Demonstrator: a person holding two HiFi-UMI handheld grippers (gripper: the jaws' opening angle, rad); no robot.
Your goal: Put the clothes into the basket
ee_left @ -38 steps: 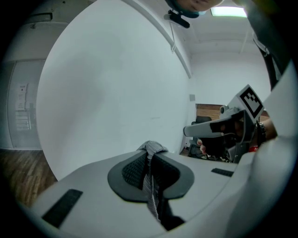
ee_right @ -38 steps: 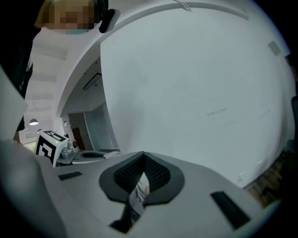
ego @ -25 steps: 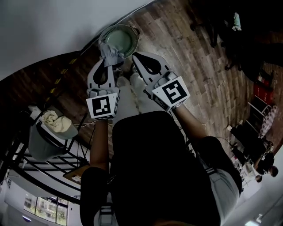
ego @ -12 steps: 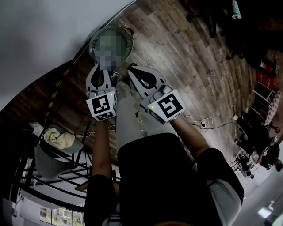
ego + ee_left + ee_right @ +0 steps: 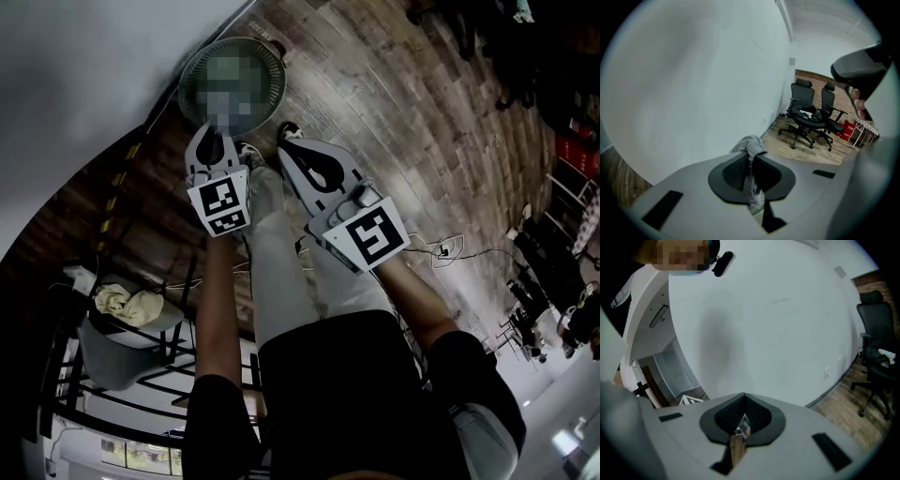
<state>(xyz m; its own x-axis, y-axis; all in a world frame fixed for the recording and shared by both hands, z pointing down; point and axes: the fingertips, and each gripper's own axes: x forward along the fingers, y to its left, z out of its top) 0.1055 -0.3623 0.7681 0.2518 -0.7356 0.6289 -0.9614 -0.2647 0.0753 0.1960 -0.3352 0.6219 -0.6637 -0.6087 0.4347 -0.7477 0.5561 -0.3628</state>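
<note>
Holding a grey cloth [image 5: 749, 146], the left gripper [image 5: 750, 164] is clamped on it, with a bunch sticking out past the tips. From above, those tips overlap the near rim of the round basket [image 5: 278, 75], which sits on the wood floor [image 5: 403, 122] by the white wall [image 5: 75, 75]. The right gripper [image 5: 742, 425] is just beside, jaws pressed together.

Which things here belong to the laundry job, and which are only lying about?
Job: grey garment in left gripper; round basket; perhaps beige clothes.
Lying about: office chairs; floor cable.
</note>
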